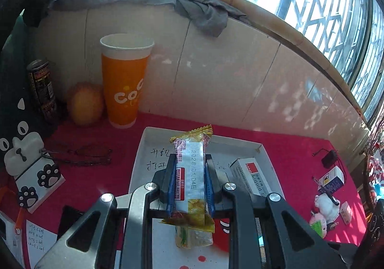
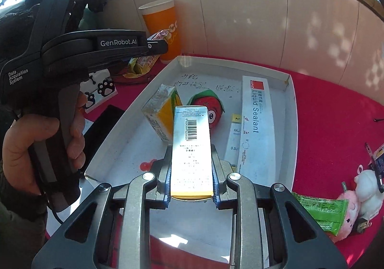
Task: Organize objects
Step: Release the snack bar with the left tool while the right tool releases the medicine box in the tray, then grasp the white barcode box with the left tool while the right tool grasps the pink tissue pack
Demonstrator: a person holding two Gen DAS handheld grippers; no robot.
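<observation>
My left gripper [image 1: 190, 160] is shut on a snack bar [image 1: 190, 180] with yellow crimped ends, held lengthwise over the near left part of the white tray [image 1: 144, 144]. In the right wrist view a hand carries that gripper [image 2: 160, 44] above the tray's far left corner. My right gripper [image 2: 190, 149] is shut on a white box with a barcode [image 2: 191, 139], held above the tray [image 2: 291, 101]. Below it in the tray lie a juice carton [image 2: 160, 115], a strawberry toy [image 2: 208, 106], a Liquid Sealant box [image 2: 256, 113] and a small tube box [image 2: 235, 130].
An orange paper cup [image 1: 124, 82], a round fruit [image 1: 85, 103] and a dark can [image 1: 42, 86] stand by the back wall. Glasses [image 1: 81, 154] and a paw-print notebook [image 1: 38, 180] lie left of the tray. Plush toys [image 2: 360, 187] and a green packet [image 2: 321, 211] lie right.
</observation>
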